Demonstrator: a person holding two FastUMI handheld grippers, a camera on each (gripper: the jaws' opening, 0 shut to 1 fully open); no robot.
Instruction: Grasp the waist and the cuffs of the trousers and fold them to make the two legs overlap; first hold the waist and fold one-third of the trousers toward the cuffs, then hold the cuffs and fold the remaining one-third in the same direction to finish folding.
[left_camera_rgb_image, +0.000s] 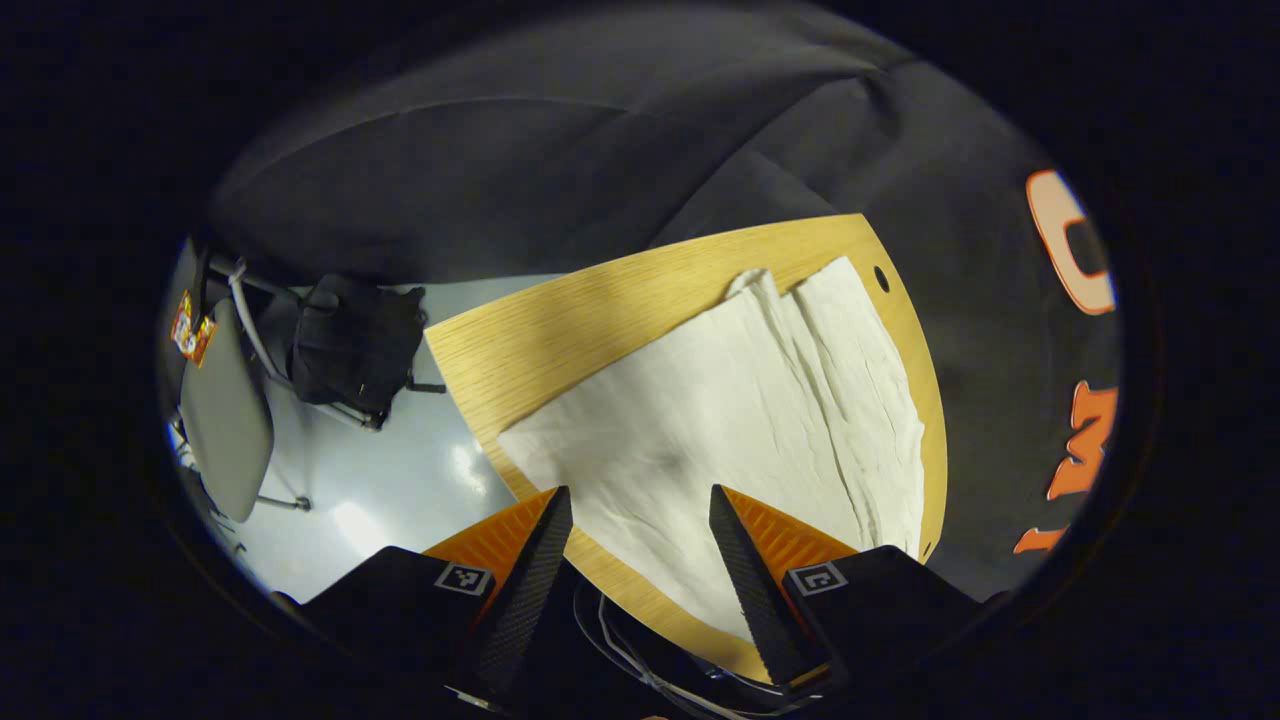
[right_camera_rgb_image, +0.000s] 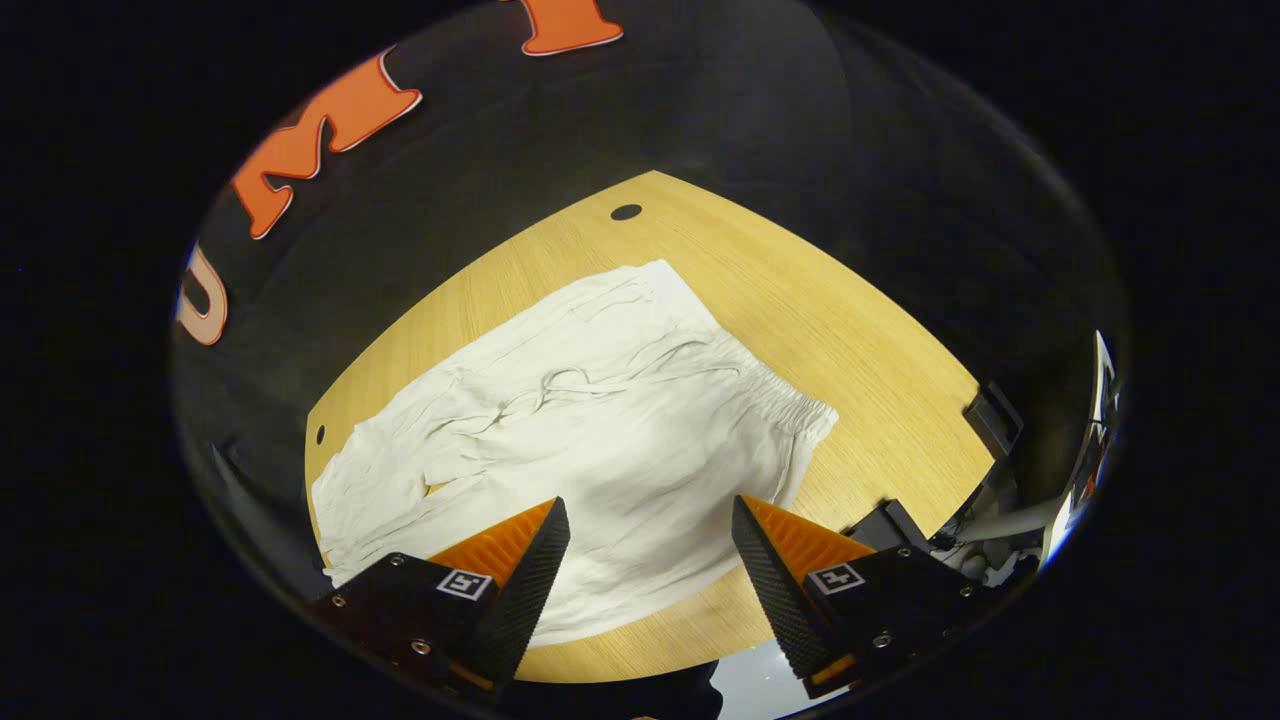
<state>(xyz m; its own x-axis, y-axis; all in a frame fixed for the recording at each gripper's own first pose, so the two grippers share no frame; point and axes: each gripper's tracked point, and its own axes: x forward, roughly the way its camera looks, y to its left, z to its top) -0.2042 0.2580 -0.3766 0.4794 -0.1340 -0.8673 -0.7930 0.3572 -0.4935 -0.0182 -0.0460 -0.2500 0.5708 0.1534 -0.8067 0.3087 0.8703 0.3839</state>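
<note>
The left gripper (left_camera_rgb_image: 640, 500) hangs above the near edge of the worktop (left_camera_rgb_image: 560, 320), tilted down, its fingers spread wide with nothing between them. The right gripper (right_camera_rgb_image: 650, 510) hovers likewise over the worktop's (right_camera_rgb_image: 800, 300) near side, released and empty, its fingers parted.

The trousers (left_camera_rgb_image: 740, 400) are pale cream cloth, thin and creased, spread flat on the light wood-grain worktop. In the left gripper view they stretch from between the fingertips up toward 1 o'clock, with long wrinkles running along the legs and the two leg ends lying side by side near the far edge. A small round hole (left_camera_rgb_image: 881, 277) pierces the worktop at 2 o'clock, just past the cloth.

In the right gripper view the trousers (right_camera_rgb_image: 600, 420) lie broadside: the gathered, elastic waist (right_camera_rgb_image: 800, 405) sits at 2 o'clock from the gripper, a drawstring curls across the middle, and the legs trail off toward 9 o'clock. The cloth's near edge lies under the gap between the fingers, apart from them.

At 9 o'clock in the left gripper view stand a grey chair (left_camera_rgb_image: 225, 420) and a black bag (left_camera_rgb_image: 355, 340) on a shiny floor (left_camera_rgb_image: 400, 490).
</note>
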